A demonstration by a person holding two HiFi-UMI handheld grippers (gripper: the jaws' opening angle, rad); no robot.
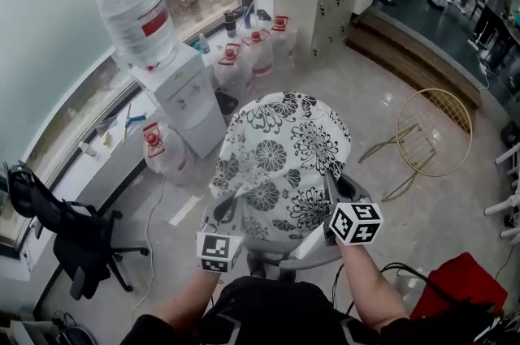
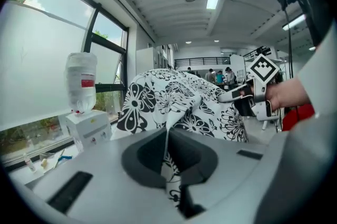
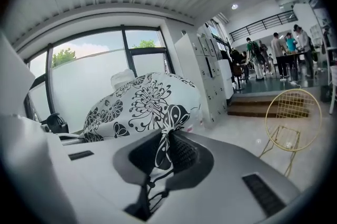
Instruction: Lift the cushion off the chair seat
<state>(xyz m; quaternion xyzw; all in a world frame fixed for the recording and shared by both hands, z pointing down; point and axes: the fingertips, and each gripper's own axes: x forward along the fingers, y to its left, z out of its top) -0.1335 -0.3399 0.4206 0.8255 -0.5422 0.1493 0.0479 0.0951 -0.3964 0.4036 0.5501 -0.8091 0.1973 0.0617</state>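
Note:
A black-and-white flowered cushion (image 1: 280, 153) hangs in the air between my two grippers, clear of the white chair (image 1: 313, 247) that shows just beneath its near edge. My left gripper (image 1: 237, 201) is shut on the cushion's near left corner, and a fold of the fabric (image 2: 169, 165) is pinched in its jaws. My right gripper (image 1: 333, 185) is shut on the near right corner, with the cloth (image 3: 163, 146) bunched between its jaws. In the left gripper view the cushion (image 2: 179, 99) fills the middle and the right gripper (image 2: 247, 96) shows beyond it. Most of the chair seat is hidden.
A water dispenser (image 1: 187, 96) with a big bottle (image 1: 134, 10) stands by the window at the left, with several water jugs (image 1: 252, 51) beside it. A black office chair (image 1: 69, 230) is at the near left. A gold wire chair (image 1: 435, 132) lies at the right, a red object (image 1: 459, 286) near right.

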